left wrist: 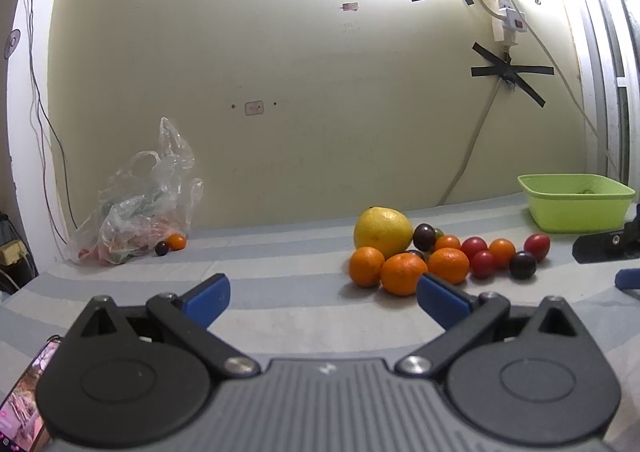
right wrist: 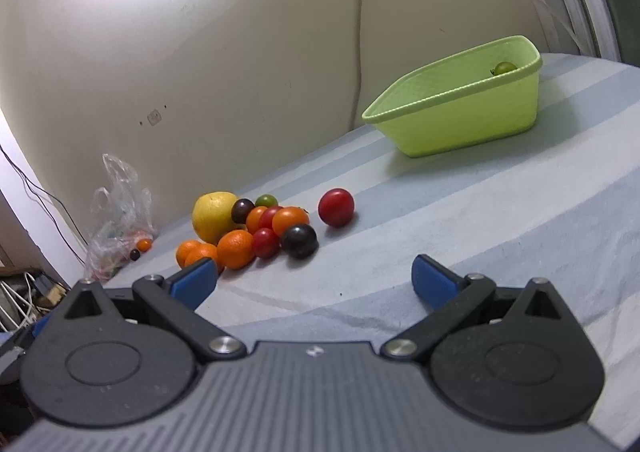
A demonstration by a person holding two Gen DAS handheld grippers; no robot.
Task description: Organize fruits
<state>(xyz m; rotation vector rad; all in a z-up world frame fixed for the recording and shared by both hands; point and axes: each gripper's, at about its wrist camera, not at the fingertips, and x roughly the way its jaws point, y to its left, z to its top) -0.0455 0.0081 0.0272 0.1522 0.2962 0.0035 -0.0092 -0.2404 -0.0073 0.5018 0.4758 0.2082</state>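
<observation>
1. A striped pale blue and white cloth (right wrist: 460,212) covers the work surface, which runs up to a cream wall (left wrist: 300,92) patched with crosses of black tape (left wrist: 510,72).
2. The fruit pile sits on the cloth at about 1 o'clock in the left wrist view and 11 o'clock in the right wrist view. A large yellow citrus (left wrist: 383,231) stands at its back, with three mandarins (left wrist: 403,273) touching one another in front of it.
3. Small red, orange and dark purple tomatoes (right wrist: 276,230) crowd against the mandarins, and a green one peeks out behind them.
4. One red tomato (right wrist: 336,207) lies just apart from the pile, on the side nearer the basin.
5. A lime-green plastic basin (right wrist: 460,120) rests at 1 o'clock in the right wrist view, well apart from the pile; a small round green fruit (right wrist: 505,67), possibly a tomato, lies inside near its far corner.
6. The right gripper (right wrist: 314,278) hovers over bare cloth, its blue-tipped jaws spread wide and holding nothing.
7. The left gripper (left wrist: 323,294) is likewise spread and empty, with its right fingertip overlapping the nearest mandarins in view.
8. At 10 o'clock a crumpled clear plastic bag (left wrist: 140,204) sits against the wall, with an orange and a dark tomato just beside it.
9. A phone (left wrist: 24,400) with a lit screen lies at 8 o'clock in the left wrist view.
</observation>
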